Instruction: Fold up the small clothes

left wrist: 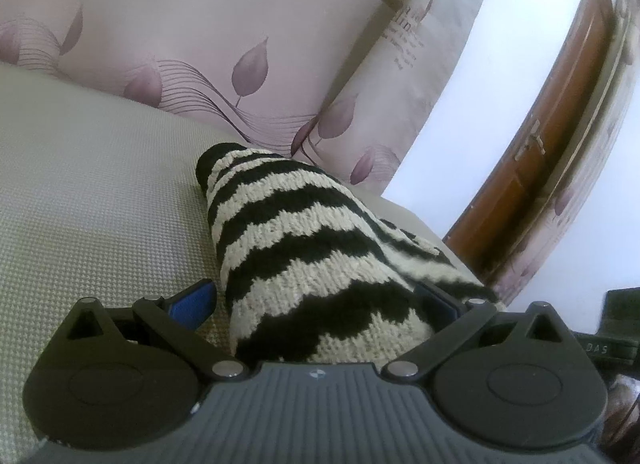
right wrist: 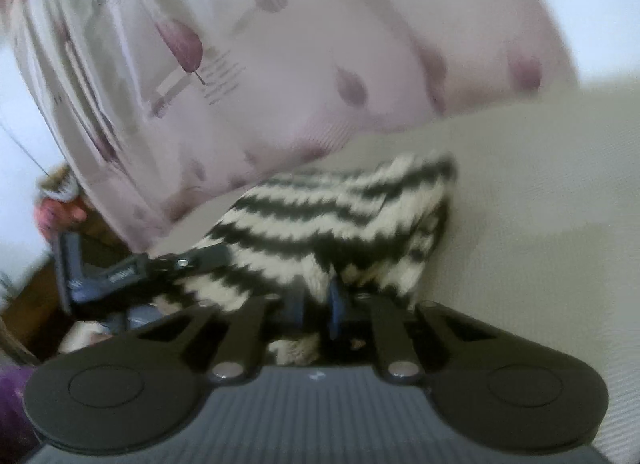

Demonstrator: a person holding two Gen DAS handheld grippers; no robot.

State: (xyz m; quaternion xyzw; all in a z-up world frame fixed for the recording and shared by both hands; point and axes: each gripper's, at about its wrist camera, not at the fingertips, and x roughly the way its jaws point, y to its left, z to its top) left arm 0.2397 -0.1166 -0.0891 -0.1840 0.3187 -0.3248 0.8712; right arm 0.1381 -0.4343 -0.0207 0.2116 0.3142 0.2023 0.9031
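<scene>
A black and cream striped knit garment (left wrist: 304, 248) lies on a pale textured cushion (left wrist: 88, 192). My left gripper (left wrist: 316, 304) is open, its blue-padded fingers (left wrist: 192, 300) spread wide with the garment's near end lying between them. In the right wrist view the same knit garment (right wrist: 328, 224) is bunched up in a blurred frame. My right gripper (right wrist: 316, 304) has its fingers close together, shut on the garment's near edge. The left gripper's body (right wrist: 120, 276) shows at the garment's left side in that view.
A pink pillow with a leaf print (left wrist: 224, 36) leans behind the cushion, also in the right wrist view (right wrist: 280, 64). A brown wooden door (left wrist: 552, 136) stands at the right past a white wall. The cushion's edge drops off at the right.
</scene>
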